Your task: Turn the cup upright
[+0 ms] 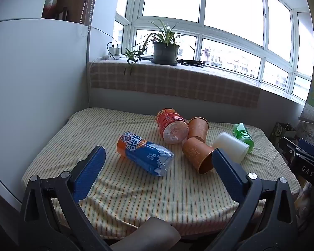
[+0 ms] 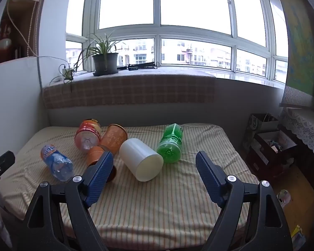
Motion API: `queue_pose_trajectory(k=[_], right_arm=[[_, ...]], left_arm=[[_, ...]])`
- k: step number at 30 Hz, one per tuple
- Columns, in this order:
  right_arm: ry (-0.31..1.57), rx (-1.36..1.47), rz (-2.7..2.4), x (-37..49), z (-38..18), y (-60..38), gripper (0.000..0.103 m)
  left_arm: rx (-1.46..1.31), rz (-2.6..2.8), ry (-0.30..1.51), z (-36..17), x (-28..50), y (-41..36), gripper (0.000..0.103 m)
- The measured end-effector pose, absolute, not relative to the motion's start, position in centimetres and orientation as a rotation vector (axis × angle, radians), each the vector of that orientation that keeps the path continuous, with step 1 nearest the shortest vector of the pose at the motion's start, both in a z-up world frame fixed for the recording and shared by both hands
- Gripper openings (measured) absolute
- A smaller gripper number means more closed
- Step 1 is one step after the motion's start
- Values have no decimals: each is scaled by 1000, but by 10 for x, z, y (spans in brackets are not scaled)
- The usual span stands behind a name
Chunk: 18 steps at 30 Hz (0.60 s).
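- cloth-covered table: pale yellow, thin green-orange stripes
- plastic cup on its side: plain white
- two paper cups: orange, faint pattern
- bottles: blue-orange label; red label; green
- gripper pads: blue, textured

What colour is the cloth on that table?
The tablecloth is pale yellow with thin green and orange stripes, clearest in the right wrist view.
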State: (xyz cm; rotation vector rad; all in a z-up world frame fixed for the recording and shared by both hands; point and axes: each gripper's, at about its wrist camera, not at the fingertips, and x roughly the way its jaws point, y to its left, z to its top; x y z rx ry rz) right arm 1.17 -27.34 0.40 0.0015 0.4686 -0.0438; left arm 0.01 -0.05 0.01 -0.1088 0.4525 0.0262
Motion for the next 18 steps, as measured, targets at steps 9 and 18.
queue_pose_trajectory(k=[9, 18], right_arm=[[456, 3, -46, 12, 3, -274, 81], [452, 5, -55, 11, 4, -272, 81]], left_arm=[[-126, -6, 445, -1, -4, -1, 103], [-129, 18, 452, 2, -1, -1, 103]])
